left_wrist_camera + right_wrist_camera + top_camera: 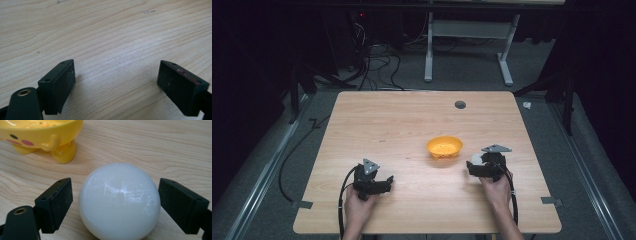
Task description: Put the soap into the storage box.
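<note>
A white ball (119, 201) rests on the wooden table between the jaws of my right gripper (115, 203), which stands open around it with a small gap on each side. In the high view the ball (475, 159) shows just left of the right gripper (482, 167). A yellow bowl (444, 147) with small feet and a painted face (40, 135) stands just beyond the ball. My left gripper (384, 182) is held low over the table at the front left, open, with bare wood between its jaws (116, 82).
The wooden table (412, 120) has a small dark round cap (460, 104) near its far edge. Cables and a white table frame (462, 45) lie on the floor behind. Tape strips mark the table's front corners.
</note>
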A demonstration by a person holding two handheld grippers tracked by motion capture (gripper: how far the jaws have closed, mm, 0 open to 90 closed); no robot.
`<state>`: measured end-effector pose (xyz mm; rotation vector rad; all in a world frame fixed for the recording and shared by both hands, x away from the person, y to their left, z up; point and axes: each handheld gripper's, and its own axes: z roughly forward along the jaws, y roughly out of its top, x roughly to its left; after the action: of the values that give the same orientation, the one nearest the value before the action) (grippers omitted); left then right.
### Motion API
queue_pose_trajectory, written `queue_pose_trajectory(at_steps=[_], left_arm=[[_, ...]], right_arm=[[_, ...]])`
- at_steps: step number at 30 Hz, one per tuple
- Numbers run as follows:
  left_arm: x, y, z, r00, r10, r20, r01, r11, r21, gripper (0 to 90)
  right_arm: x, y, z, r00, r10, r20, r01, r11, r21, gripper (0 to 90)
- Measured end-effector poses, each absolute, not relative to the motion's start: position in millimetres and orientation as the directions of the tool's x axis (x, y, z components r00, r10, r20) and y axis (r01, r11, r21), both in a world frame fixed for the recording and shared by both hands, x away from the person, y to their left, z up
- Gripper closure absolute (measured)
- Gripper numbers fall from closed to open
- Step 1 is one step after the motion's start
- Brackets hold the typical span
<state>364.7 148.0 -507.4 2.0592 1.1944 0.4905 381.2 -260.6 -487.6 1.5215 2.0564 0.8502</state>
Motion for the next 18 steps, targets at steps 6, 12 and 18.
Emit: queue_pose_trajectory(at_steps=[6, 12, 18], left_arm=[[364.7, 148.0, -507.4, 0.504, 0.864, -0.020, 0.600, -0.333, 0.727, 15.4], [364.7, 148.0, -507.4, 0.504, 0.863, -0.020, 0.600, -0.333, 0.727, 15.5], [364.8, 148.0, -507.4, 0.504, 0.863, -0.021, 0.600, -0.333, 0.727, 15.5]], right_arm=[[382.6, -260.2, -489.7, -0.291, 0.957, 0.012, 0.692, 0.202, 0.693, 16.1], [383.7, -260.6, -491.2, -0.302, 0.953, 0.011, 0.693, 0.211, 0.689, 21.5], [383.5, -262.1, -490.9, -0.316, 0.948, 0.022, 0.691, 0.215, 0.691, 22.9]])
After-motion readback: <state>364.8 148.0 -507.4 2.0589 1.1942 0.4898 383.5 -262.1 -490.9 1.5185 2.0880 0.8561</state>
